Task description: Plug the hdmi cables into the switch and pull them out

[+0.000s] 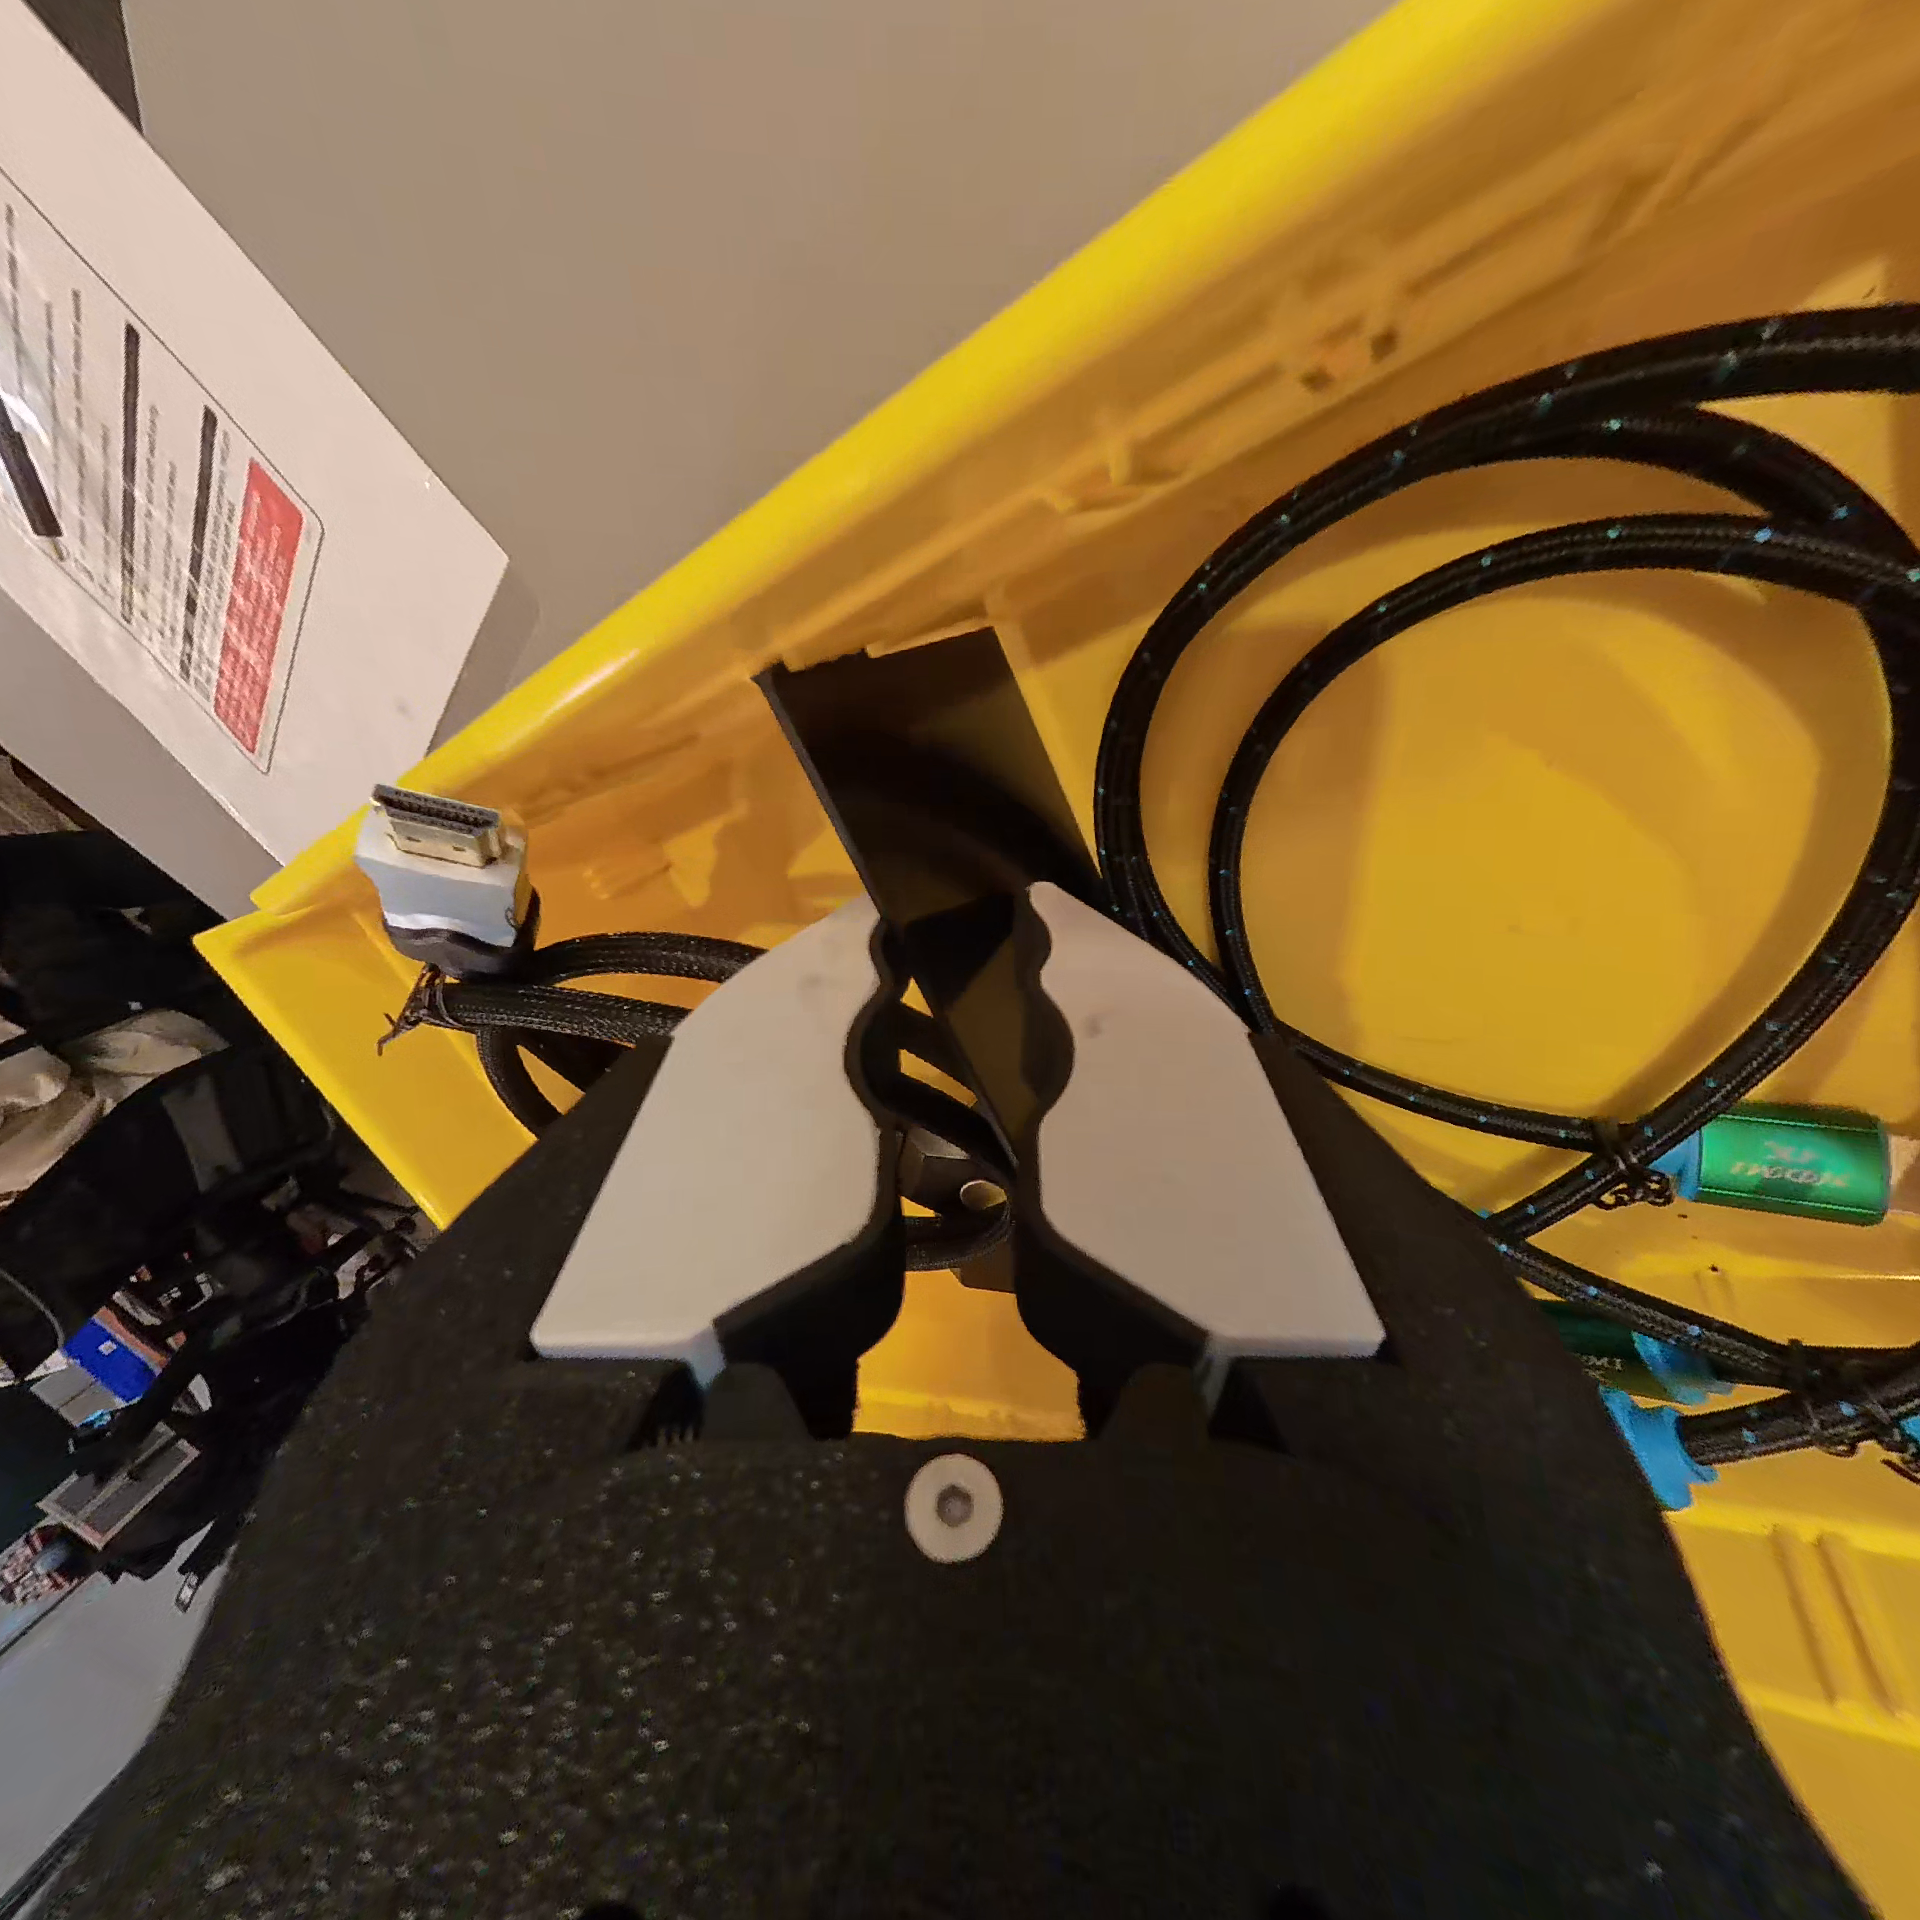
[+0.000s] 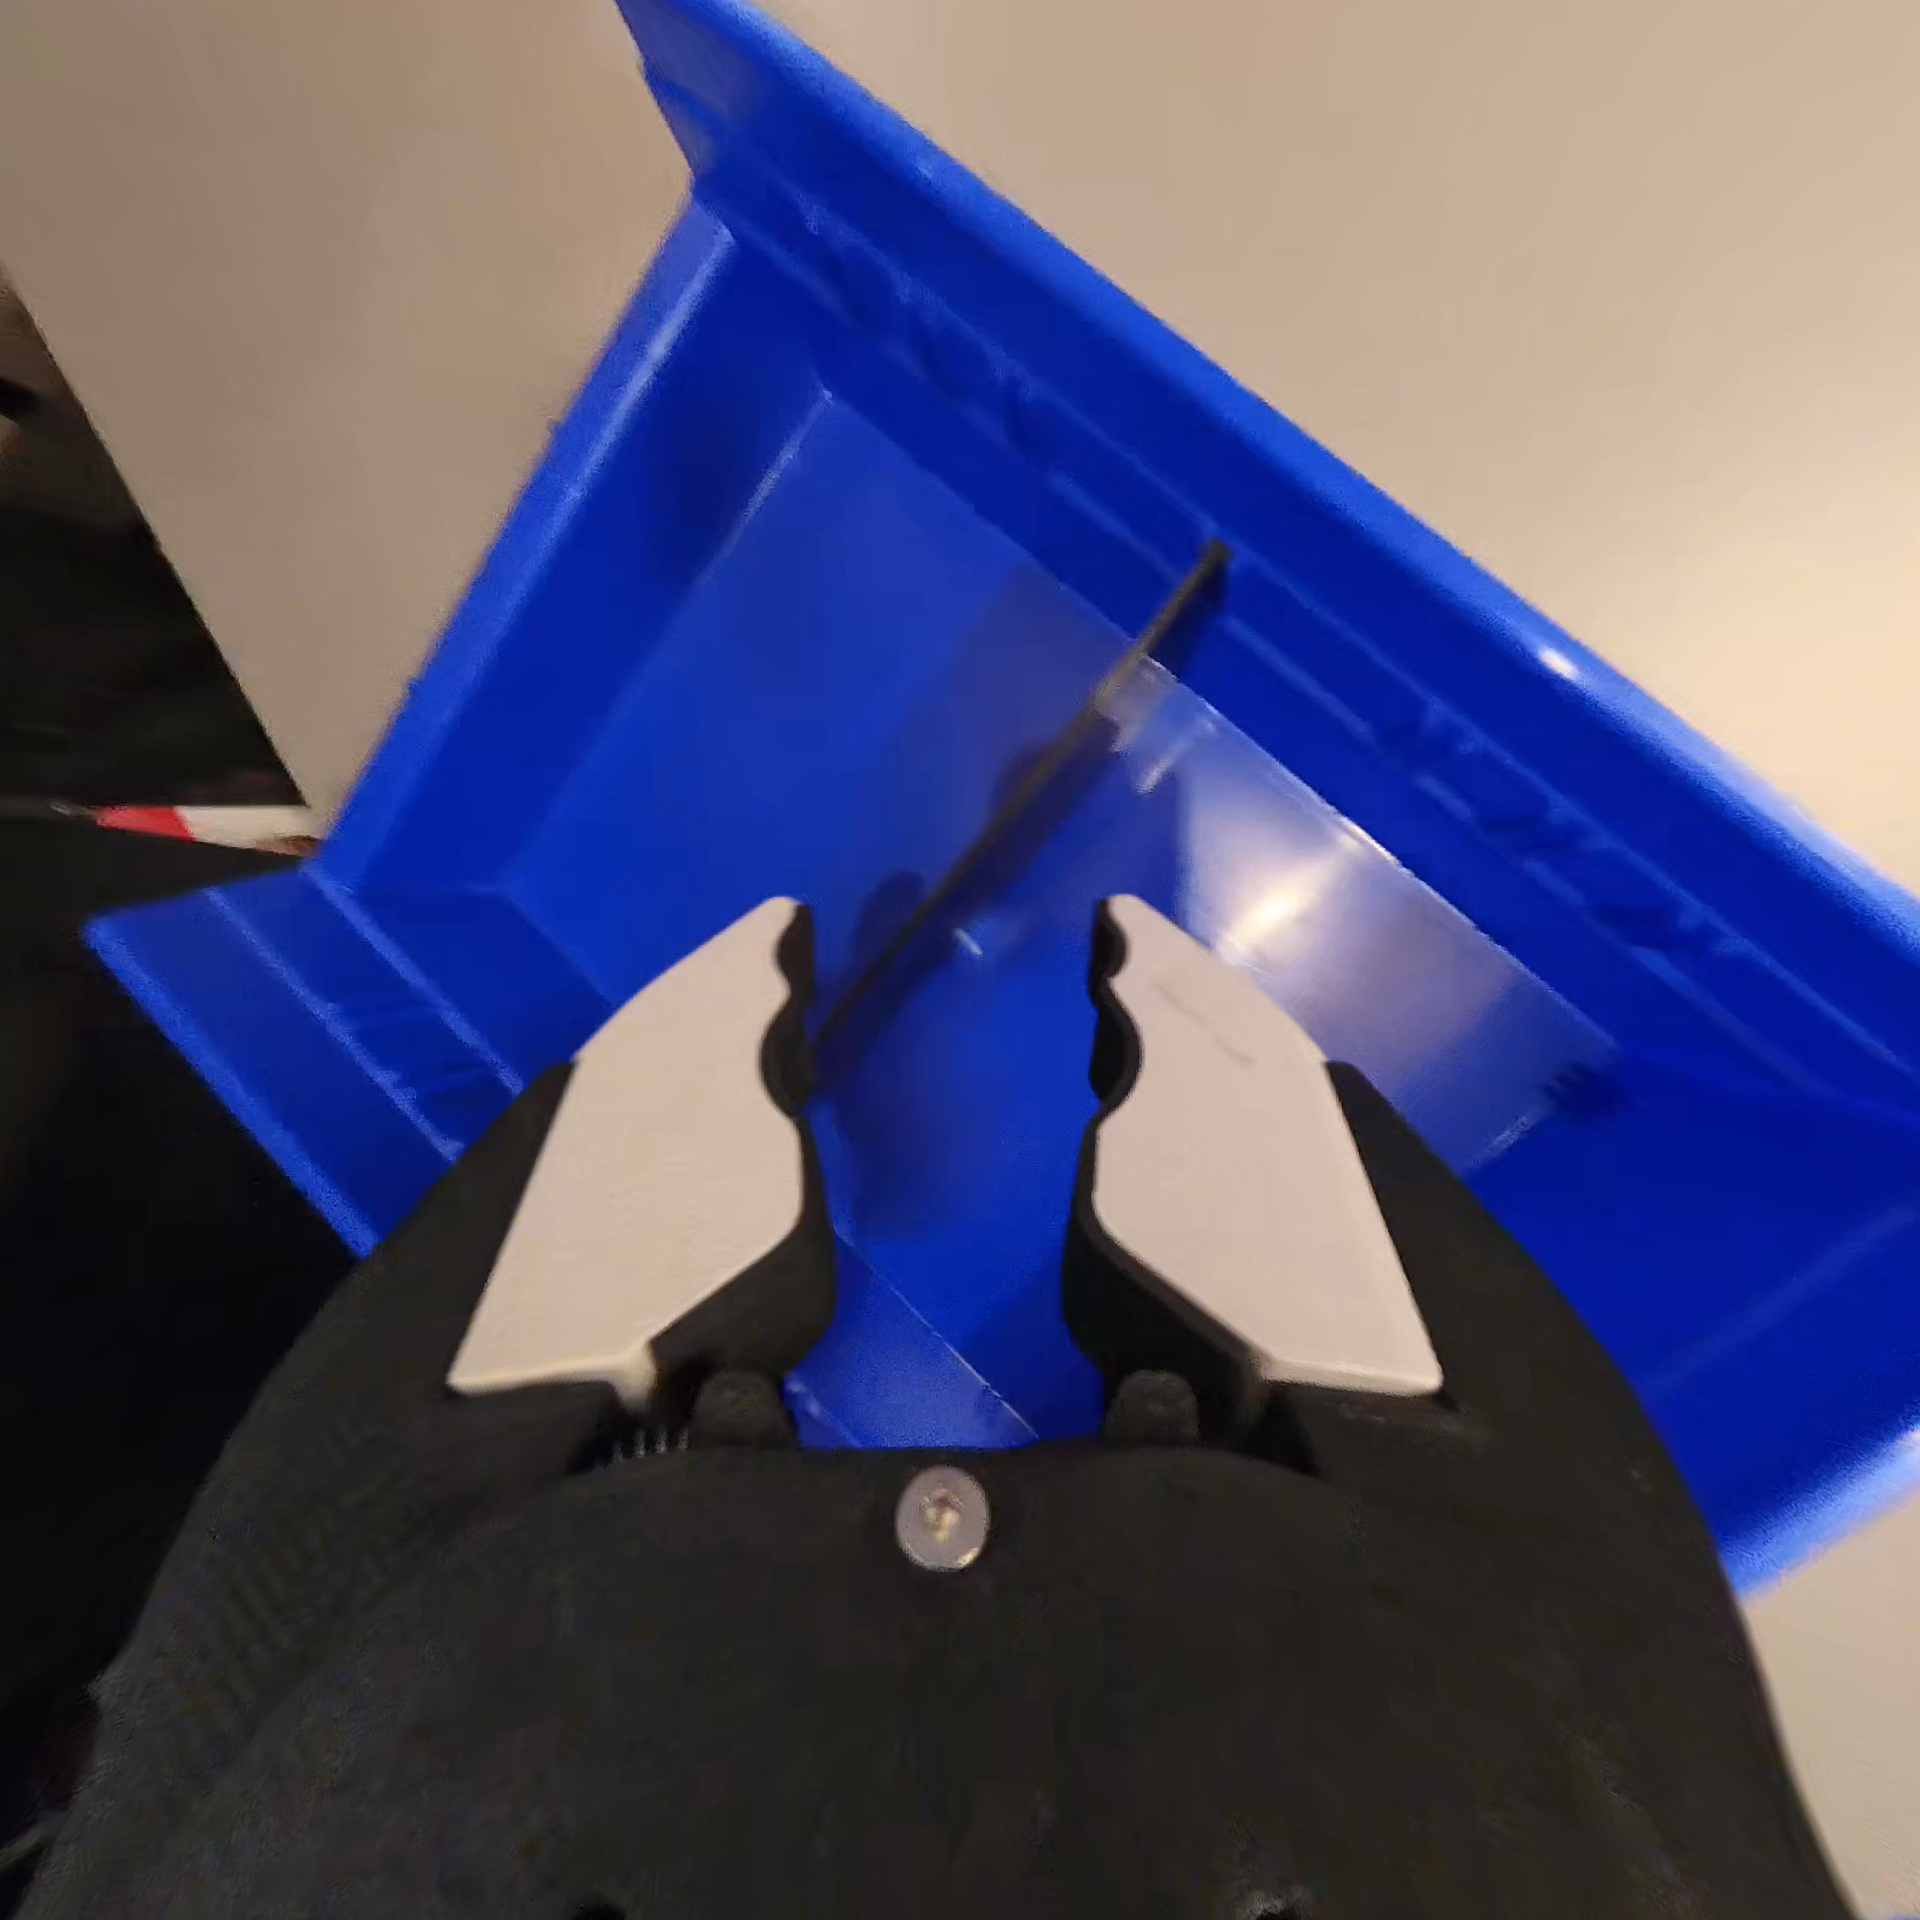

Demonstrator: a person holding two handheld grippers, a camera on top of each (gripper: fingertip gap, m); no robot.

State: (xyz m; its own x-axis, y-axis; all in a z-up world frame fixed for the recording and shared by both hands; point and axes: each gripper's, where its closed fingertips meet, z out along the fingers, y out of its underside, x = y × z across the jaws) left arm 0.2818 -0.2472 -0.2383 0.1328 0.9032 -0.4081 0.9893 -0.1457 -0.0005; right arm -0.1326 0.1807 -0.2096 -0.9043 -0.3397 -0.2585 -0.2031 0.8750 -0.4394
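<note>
In the left wrist view a yellow bin [image 1: 1455,312] holds HDMI cables. A silver-shelled plug [image 1: 447,873] on a black braided cable [image 1: 592,987] stands up at the bin's left corner. A coiled black-and-blue braided cable [image 1: 1174,675] lies on the right, with a green plug [image 1: 1787,1164] at its end. My left gripper [image 1: 951,914] hangs over the bin with its jaws a narrow gap apart. A black divider panel [image 1: 914,758] shows through the gap, with no pad plainly pressing on it. A small grey part [image 1: 951,1184] lies below. My right gripper [image 2: 951,914] is open and empty over a blue bin [image 2: 727,727].
The blue bin has a thin black divider [image 2: 1039,810] and a clear sheet [image 2: 1351,914]. A second green and blue plug [image 1: 1631,1382] lies at the yellow bin's right edge. A white printed board [image 1: 208,468] leans at the left, above dark clutter [image 1: 156,1143]. Left tips to right tips: about 60 centimetres.
</note>
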